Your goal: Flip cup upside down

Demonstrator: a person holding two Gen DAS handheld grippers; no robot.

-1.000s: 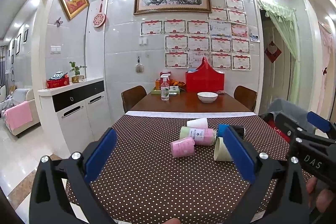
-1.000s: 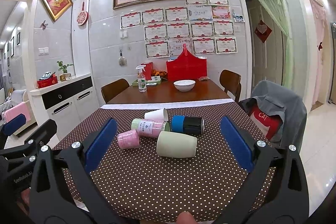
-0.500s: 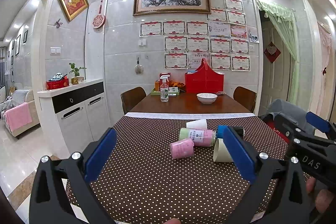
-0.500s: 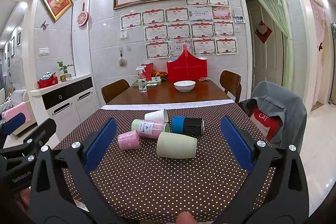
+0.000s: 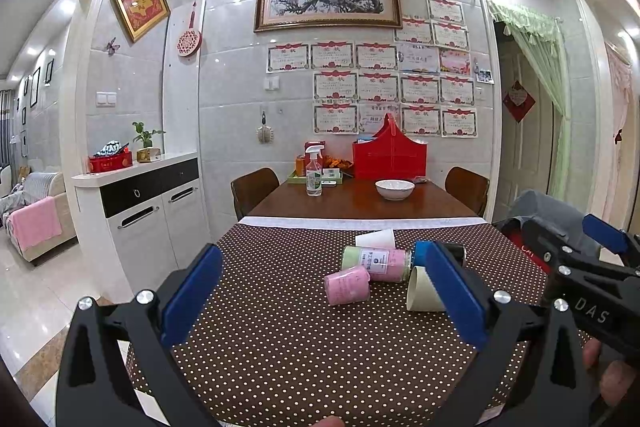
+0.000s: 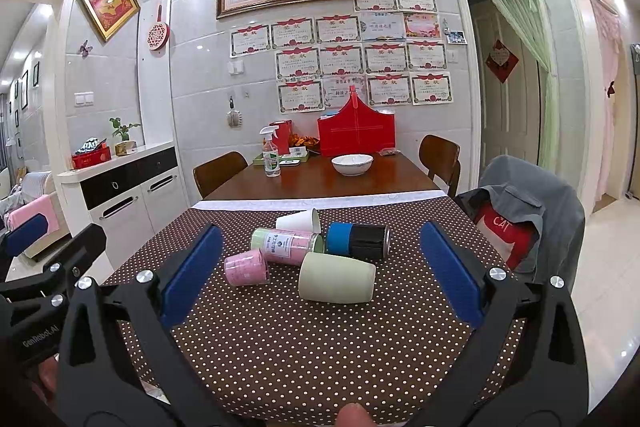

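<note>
Right wrist: pale green cup (image 6: 337, 283) lies sideways; both hand-held grippers (image 6: 320, 283) gape, empty.

Bare dotted tablecloth (image 6: 304, 355) lies open toward 6 o'clock of the cream cup (image 6: 337, 283); pink cup (image 6: 245, 267), labelled bottle (image 6: 286, 246) and blue-black can (image 6: 357, 241) crowd its 9-to-12 side.

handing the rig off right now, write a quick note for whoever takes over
Left claw: open, empty, held above the near table edge.
Right claw: open, empty, aimed at the cups.
Five cups lie on their sides on the dotted tablecloth: cream cup nearest, pink cup to its left, green-and-pink labelled cup, blue-and-black cup and white paper cup behind.
Done: nothing, no cup gripped or flipped.
Left: grasp a cup, probably the cream one, and stand it mouth down.
</note>
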